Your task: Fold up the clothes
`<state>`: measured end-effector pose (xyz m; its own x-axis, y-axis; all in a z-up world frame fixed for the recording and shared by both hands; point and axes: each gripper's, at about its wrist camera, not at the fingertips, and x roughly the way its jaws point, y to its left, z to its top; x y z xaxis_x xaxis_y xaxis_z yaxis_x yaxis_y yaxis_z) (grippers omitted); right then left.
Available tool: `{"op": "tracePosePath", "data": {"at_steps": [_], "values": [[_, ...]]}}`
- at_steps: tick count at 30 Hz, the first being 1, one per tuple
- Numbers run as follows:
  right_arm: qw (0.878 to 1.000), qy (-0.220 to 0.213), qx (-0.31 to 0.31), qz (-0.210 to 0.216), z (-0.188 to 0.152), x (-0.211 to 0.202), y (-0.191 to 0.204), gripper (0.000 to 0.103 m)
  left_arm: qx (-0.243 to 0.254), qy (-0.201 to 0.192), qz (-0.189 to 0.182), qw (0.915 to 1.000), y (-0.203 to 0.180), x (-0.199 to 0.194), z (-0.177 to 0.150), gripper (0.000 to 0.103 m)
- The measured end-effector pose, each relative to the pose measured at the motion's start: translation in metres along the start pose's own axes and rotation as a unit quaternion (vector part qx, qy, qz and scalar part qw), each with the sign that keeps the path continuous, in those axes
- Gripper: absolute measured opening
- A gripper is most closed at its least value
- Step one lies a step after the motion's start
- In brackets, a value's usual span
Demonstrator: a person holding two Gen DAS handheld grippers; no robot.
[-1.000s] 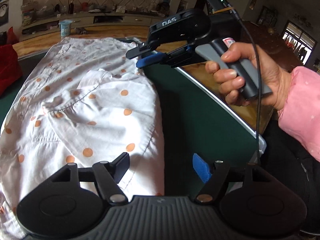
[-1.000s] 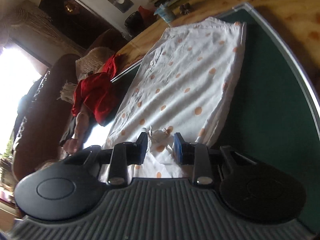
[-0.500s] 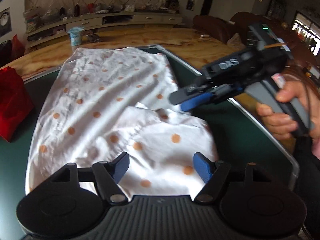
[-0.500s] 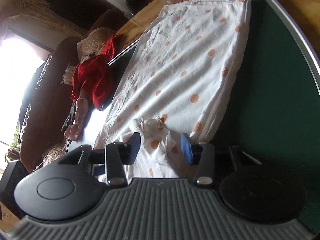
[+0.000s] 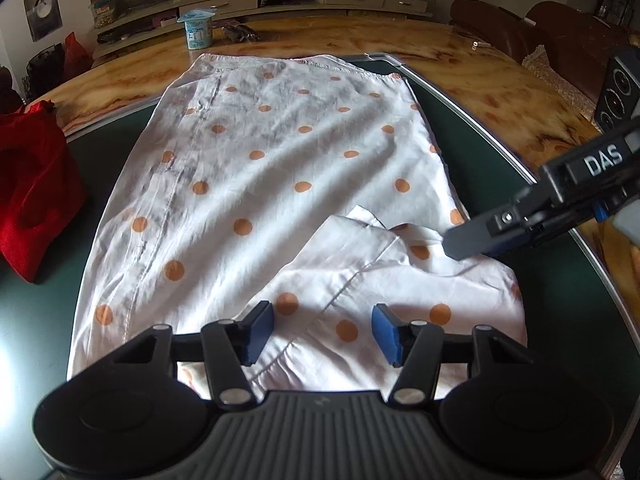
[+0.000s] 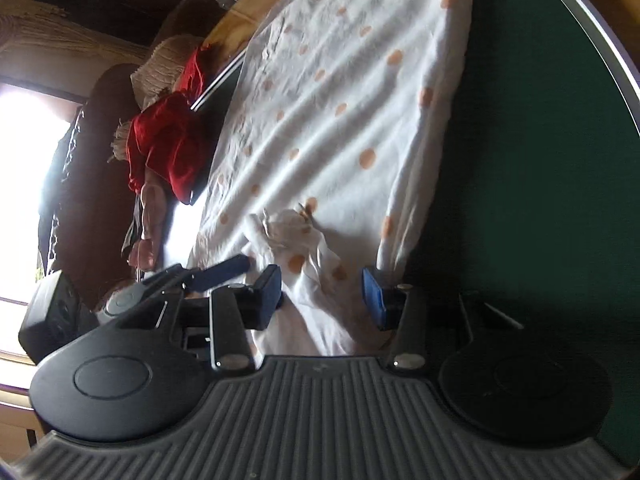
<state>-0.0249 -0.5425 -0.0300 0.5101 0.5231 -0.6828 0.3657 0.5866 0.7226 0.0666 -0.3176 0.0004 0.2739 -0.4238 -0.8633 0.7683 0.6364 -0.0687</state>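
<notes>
My white garment with orange polka dots [image 5: 280, 168] lies spread flat along the green surface [image 5: 500, 184], reaching its far edge. Its near right corner is folded back over itself, lightly wrinkled.

One spotted garment [image 5: 280, 168], one red cloth [image 5: 36, 184], one cup [image 5: 199, 32], two tongs [image 5: 323, 334].

Creased cotton-like shirt [image 5: 280, 168] on matt green mat [image 5: 472, 128], glossy marbled tabletop [image 5: 460, 68].
</notes>
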Motion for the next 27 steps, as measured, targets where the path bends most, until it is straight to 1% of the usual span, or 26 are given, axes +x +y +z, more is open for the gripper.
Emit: {"op": "tracePosePath", "data": {"at_steps": [3, 5, 9, 13, 14, 16, 18, 19, 21, 22, 24, 27], "values": [[0.999, 0.032, 0.021, 0.029, -0.01, -0.002, -0.014, 0.051, 0.015, 0.0, 0.014, 0.9998, -0.006, 0.0, -0.001, 0.059], [0.999, 0.032, 0.028, 0.031, -0.012, -0.006, -0.02, 0.051, 0.017, 0.0, 0.02, 0.9996, -0.007, 0.0, -0.002, 0.059], [0.998, 0.035, 0.04, 0.027, -0.012, -0.009, -0.021, 0.051, 0.021, 0.0, 0.03, 0.9993, -0.008, -0.001, -0.003, 0.057], [0.999, 0.032, 0.021, -0.002, -0.015, -0.009, -0.008, 0.051, 0.036, -0.002, 0.027, 0.999, -0.01, -0.001, -0.004, 0.058], [0.999, 0.027, 0.012, -0.011, -0.016, -0.01, -0.004, 0.051, 0.042, -0.003, 0.026, 0.9988, -0.011, -0.001, -0.004, 0.059], [0.998, -0.005, -0.042, -0.05, -0.02, -0.016, 0.015, 0.051, 0.054, -0.002, 0.024, 0.9982, -0.013, -0.002, -0.006, 0.065], [0.99, -0.036, -0.102, -0.093, -0.028, -0.02, 0.037, 0.051, 0.071, 0.003, 0.024, 0.9972, -0.016, -0.009, -0.012, 0.068], [0.986, -0.05, -0.125, -0.1, -0.032, -0.021, 0.047, 0.051, 0.081, 0.004, 0.025, 0.9964, -0.018, -0.013, -0.015, 0.071], [0.982, -0.066, -0.149, -0.095, -0.038, -0.018, 0.067, 0.051, 0.106, 0.002, 0.033, 0.9938, -0.026, -0.027, -0.028, 0.074], [0.98, -0.074, -0.161, -0.092, -0.04, -0.016, 0.076, 0.051, 0.108, 0.002, 0.029, 0.9937, -0.029, -0.034, -0.034, 0.077], [0.973, -0.081, -0.192, -0.094, -0.042, -0.008, 0.095, 0.051, 0.101, 0.004, 0.013, 0.9947, -0.033, -0.047, -0.048, 0.078], [0.974, -0.054, -0.201, -0.087, -0.036, 0.016, 0.109, 0.051, 0.101, 0.004, 0.003, 0.9949, -0.043, -0.058, -0.069, 0.078]]}}
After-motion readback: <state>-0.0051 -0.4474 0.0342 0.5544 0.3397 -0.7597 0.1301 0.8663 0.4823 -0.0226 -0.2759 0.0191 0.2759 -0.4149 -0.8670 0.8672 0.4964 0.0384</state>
